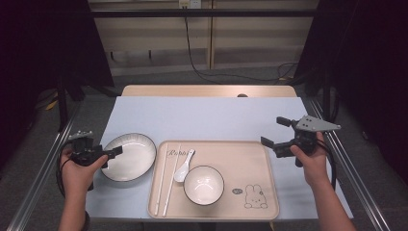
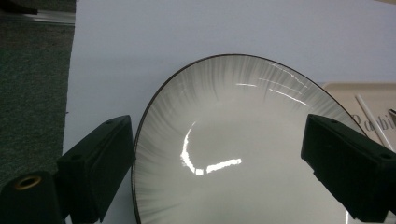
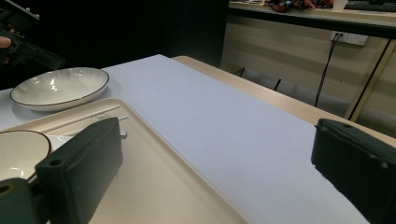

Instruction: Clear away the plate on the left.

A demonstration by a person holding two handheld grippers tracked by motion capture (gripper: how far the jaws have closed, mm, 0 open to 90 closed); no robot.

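A white shallow plate (image 1: 130,156) with a dark rim lies on the pale blue mat, just left of a beige tray (image 1: 250,163). On the tray are a white bowl (image 1: 203,184), a white spoon (image 1: 184,166) and a pair of white chopsticks (image 1: 163,180). My left gripper (image 1: 113,153) is at the plate's left rim. In the left gripper view it (image 2: 219,135) is open, jaws spread wide over the plate (image 2: 233,116). My right gripper (image 1: 272,131) hovers open at the tray's right edge, holding nothing. Its own view shows it (image 3: 217,140) above the tray (image 3: 154,172).
The blue mat (image 1: 207,118) covers a wooden table. Metal rails (image 1: 358,183) run along both table sides. A cable hangs down the back wall. A rabbit drawing (image 1: 254,196) marks the tray's bare right half. The right gripper view shows the plate (image 3: 60,86) and bowl (image 3: 18,149) farther off.
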